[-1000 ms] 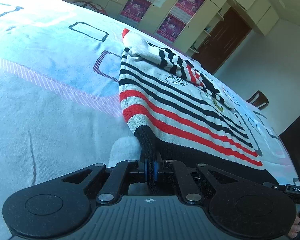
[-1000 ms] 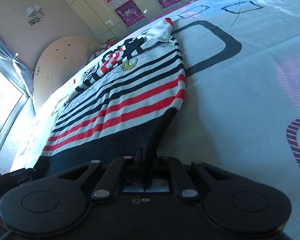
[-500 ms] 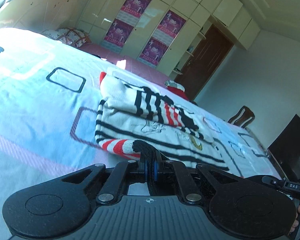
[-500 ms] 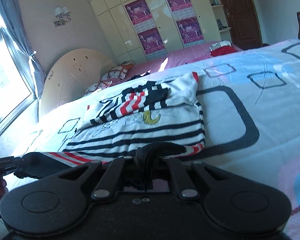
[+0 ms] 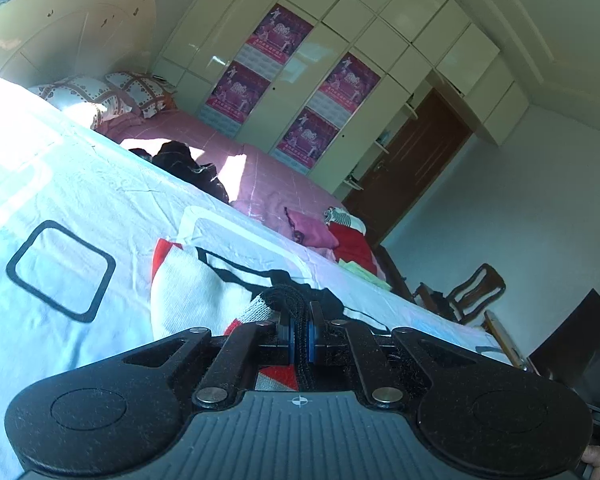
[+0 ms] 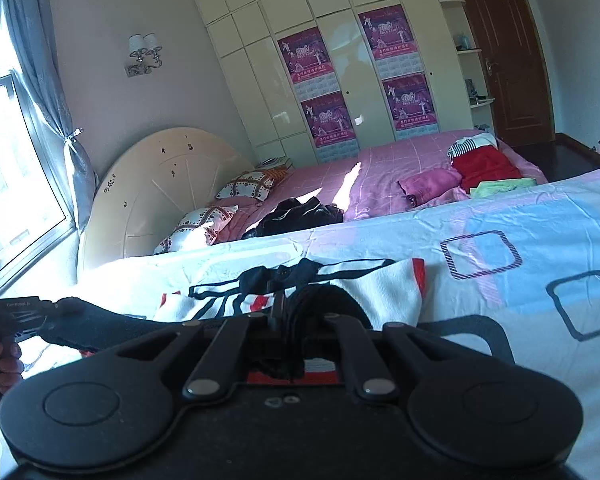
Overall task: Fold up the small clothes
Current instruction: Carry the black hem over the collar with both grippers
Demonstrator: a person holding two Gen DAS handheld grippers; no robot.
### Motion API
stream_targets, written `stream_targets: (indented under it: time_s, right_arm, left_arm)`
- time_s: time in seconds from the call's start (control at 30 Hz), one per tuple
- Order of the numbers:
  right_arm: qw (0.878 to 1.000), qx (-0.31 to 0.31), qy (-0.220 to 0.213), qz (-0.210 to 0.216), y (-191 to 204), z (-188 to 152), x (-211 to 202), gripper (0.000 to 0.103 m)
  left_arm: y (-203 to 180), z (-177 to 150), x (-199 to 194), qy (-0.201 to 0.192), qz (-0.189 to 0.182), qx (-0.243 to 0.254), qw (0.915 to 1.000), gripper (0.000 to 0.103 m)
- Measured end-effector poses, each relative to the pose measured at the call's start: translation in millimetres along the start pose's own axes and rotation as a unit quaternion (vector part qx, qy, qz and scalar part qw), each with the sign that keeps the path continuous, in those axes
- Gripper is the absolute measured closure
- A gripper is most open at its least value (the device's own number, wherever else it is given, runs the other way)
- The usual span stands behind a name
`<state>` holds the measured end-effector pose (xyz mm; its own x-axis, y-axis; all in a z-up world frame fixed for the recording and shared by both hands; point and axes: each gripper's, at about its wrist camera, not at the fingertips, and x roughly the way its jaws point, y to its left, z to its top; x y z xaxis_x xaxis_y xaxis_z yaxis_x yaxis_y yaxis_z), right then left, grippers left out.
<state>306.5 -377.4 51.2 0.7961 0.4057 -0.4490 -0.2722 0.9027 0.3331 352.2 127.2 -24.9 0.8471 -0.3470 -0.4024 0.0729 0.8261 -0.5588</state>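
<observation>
A small knit sweater (image 5: 188, 292) with white, black and red stripes lies on the light blue patterned bed sheet (image 5: 60, 200). My left gripper (image 5: 299, 330) is shut on one corner of its black hem, lifted over the sweater's top. My right gripper (image 6: 296, 320) is shut on the other black hem corner, above the sweater (image 6: 376, 284). The hem stretches left from the right gripper toward the left gripper (image 6: 8, 316), seen at the left edge. Most of the sweater's body is hidden under the grippers.
A second bed with a pink cover (image 6: 380, 176) lies beyond, carrying dark clothes (image 6: 296, 216), pink and red garments (image 6: 480, 168) and pillows (image 6: 204, 224). White wardrobes with posters (image 6: 328, 92) line the far wall. A wooden chair (image 5: 476, 292) stands by the bed's right side.
Both grippers have carried the black hem up and forward over the sweater toward its collar end. The striped body, spread out before, is now mostly folded under and hidden.
</observation>
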Motion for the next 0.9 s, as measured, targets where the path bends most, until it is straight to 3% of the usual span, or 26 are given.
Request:
stream_targets:
  time_s: [0.13,0.33,0.47,0.53,0.57,0.63,0.67,0.7,0.73,0.83,0.9]
  right_arm:
    - [1.000,0.003,0.022,0.019,-24,22,61,0.096]
    - [0.997,0.033,0.062,0.041,-60,30,158,0.096]
    - [0.994,0.060,0.091,0.013,-85,22,216,0.091]
    - [0.994,0.068,0.083,-0.002,-95,18,221,0.084]
    - [0.995,0.069,0.067,-0.008,-100,18,216,0.078]
    - [0.997,0.064,0.036,-0.022,-107,19,202,0.054]
    - [0.997,0.061,0.024,-0.028,-113,20,194,0.049]
    - [0.998,0.058,0.020,-0.031,-117,20,189,0.048]
    - [0.998,0.054,0.022,-0.029,-120,20,186,0.051]
    - [0.999,0.033,0.031,-0.019,-123,22,182,0.054]
    - [0.999,0.016,0.041,-0.010,-120,25,190,0.054]
  left_arm:
    - [11,16,55,0.013,0.027,-0.006,0.9995,0.098]
    - [47,24,130,0.049,0.067,-0.039,0.9958,0.098]
    - [71,18,189,0.109,0.092,-0.063,0.9878,0.097]
    - [70,16,190,0.101,0.084,-0.072,0.9887,0.092]
    - [67,16,187,0.092,0.078,-0.068,0.9905,0.087]
    - [65,16,178,0.069,0.061,-0.052,0.9945,0.073]
    - [66,19,175,0.054,0.072,-0.040,0.9952,0.048]
    - [64,19,170,0.038,0.088,-0.025,0.9951,0.017]
    - [62,21,164,0.016,0.101,0.000,0.9948,0.014]
    - [65,29,160,0.017,0.098,0.028,0.9947,0.015]
    - [63,36,164,0.035,0.096,0.056,0.9932,0.025]
